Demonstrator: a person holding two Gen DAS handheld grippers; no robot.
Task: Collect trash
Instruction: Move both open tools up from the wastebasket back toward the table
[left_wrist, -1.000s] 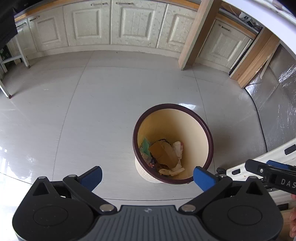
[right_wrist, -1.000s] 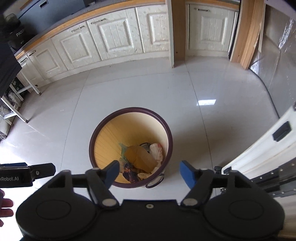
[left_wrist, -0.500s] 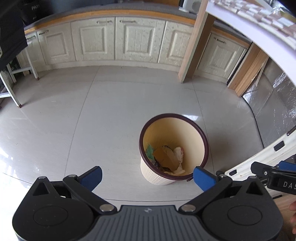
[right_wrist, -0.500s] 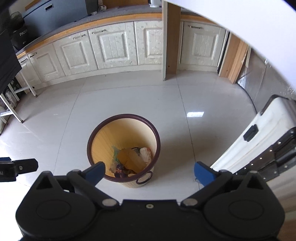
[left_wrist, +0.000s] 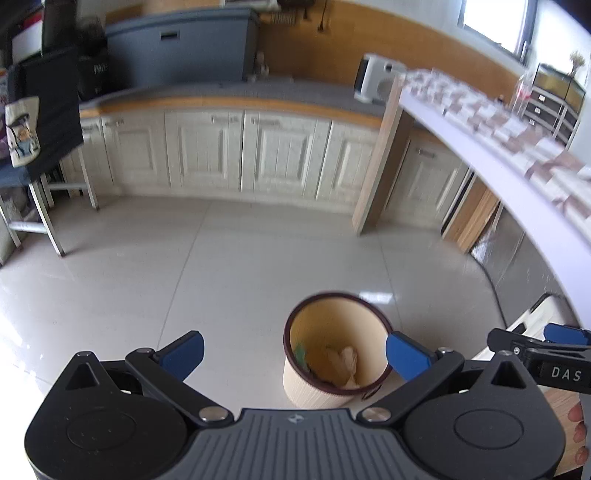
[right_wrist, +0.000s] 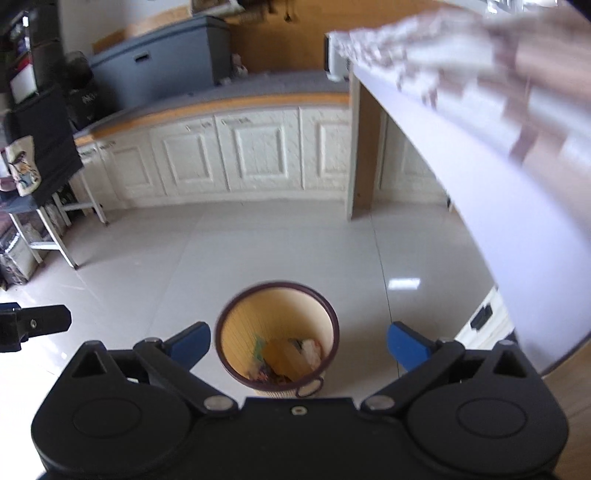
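Observation:
A cream waste bin (left_wrist: 314, 384) with a dark maroon rim (right_wrist: 277, 286) stands on the pale tiled floor, holding crumpled paper and wrappers (right_wrist: 288, 360). My left gripper (left_wrist: 293, 354) hangs high above and short of the bin, blue fingertips (left_wrist: 184, 352) spread wide, nothing between them. My right gripper (right_wrist: 297, 347) is also open and empty, with the bin seen between its blue fingertips (right_wrist: 406, 345) far below. Each gripper's tip shows at the edge of the other's view.
A white-edged counter (left_wrist: 498, 173) with blurred patterned items on top juts in from the right. Cream cabinets (left_wrist: 221, 155) line the far wall. A metal-legged stand (left_wrist: 44, 218) with dark cloth is at left. A white case (right_wrist: 484, 317) lies beside the bin.
Both grippers rose and tilted up, so the bin looks smaller and lower and the counter and back wall came into view. The right gripper's jaws widened fully.

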